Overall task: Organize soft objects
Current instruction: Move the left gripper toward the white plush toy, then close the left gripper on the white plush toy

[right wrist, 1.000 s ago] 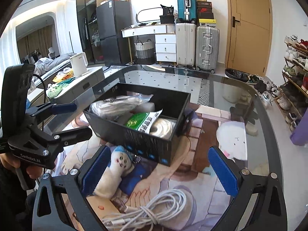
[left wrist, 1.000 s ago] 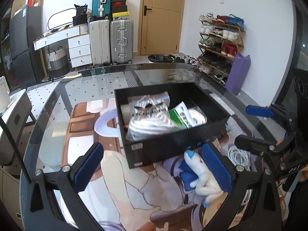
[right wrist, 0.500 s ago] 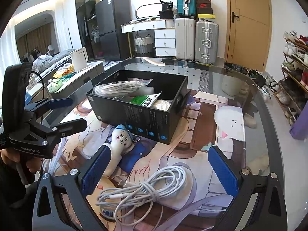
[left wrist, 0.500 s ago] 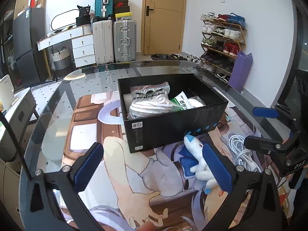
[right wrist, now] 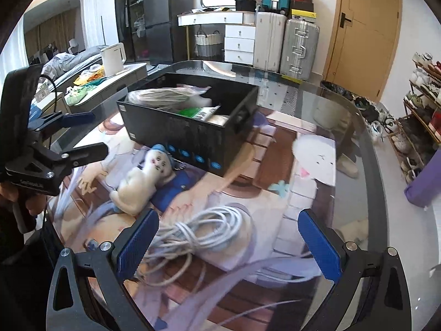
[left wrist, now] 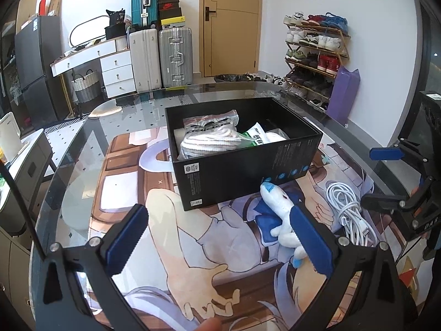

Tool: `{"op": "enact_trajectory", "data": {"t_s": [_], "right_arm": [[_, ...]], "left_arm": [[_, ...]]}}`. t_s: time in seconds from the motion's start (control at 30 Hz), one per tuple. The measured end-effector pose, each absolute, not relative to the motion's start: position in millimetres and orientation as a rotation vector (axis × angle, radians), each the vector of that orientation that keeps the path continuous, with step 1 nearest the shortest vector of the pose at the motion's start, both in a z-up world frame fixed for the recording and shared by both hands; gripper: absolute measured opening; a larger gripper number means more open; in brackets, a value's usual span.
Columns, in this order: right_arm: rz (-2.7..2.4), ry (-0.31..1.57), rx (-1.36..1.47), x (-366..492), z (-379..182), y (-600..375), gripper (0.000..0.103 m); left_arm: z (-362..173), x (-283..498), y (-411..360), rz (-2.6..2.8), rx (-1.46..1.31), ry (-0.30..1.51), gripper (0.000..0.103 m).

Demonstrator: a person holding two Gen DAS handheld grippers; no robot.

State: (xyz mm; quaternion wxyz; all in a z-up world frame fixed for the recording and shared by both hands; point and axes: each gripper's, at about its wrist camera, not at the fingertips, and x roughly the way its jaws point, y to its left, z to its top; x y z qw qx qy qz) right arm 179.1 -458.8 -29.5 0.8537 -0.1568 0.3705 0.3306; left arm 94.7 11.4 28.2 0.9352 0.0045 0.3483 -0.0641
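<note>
Hovering with jaws apart and empty, both the right gripper (right wrist: 226, 242) and left gripper (left wrist: 220, 237) risk snagging trouble: the loose cable coil (right wrist: 198, 234) could spill when pinched, and the plush doll (left wrist: 281, 215) lies pressed against the black box (left wrist: 248, 162).

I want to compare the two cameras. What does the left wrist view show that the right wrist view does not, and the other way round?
Only the left wrist view shows the label on the end of the box and the right gripper, open. Only the right wrist view shows the doll's face, a kettle on the side counter, and the left gripper, open. Both show the black box, the doll beside it, the white cable, the suitcases and the door.
</note>
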Motion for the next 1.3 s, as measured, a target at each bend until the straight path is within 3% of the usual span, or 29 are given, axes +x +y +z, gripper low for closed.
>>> {"op": "enact_trajectory", "data": {"t_s": [1.3], "right_arm": [[0.736, 0.819, -0.291, 179, -29, -472, 0.102]], "left_arm": [[-4, 102, -41, -0.236, 0.059, 0.862, 0.103]]}}
